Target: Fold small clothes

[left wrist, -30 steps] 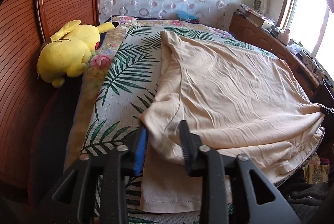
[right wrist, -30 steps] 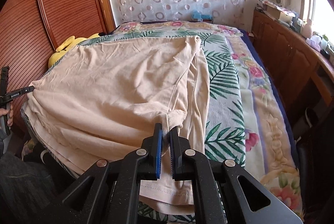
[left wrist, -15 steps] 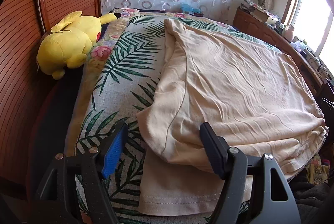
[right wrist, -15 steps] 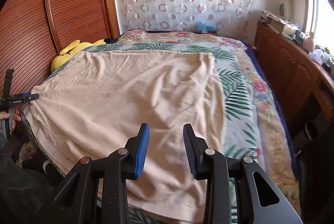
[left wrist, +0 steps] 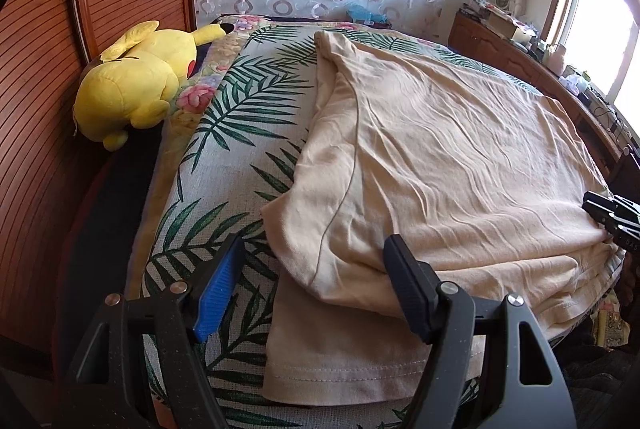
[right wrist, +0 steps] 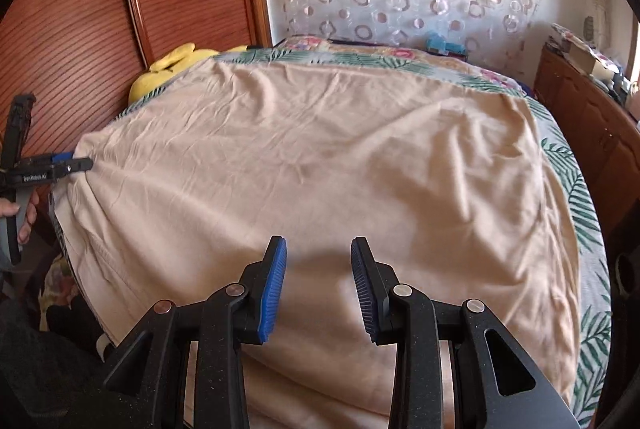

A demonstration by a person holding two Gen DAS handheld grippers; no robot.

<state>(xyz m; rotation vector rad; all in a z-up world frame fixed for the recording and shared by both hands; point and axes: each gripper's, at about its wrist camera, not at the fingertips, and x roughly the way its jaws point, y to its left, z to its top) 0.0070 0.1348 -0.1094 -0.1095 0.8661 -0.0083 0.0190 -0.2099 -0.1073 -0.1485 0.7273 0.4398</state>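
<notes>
The beige garment [left wrist: 440,157] lies spread on the bed [left wrist: 248,117], its near part doubled over so the hem strip shows below the fold. The left gripper [left wrist: 312,289] has its jaws wide apart around the folded corner, holding nothing. The right gripper [right wrist: 318,281] hangs over the cloth, jaws also apart and empty, probably so the fold can settle flat.
</notes>
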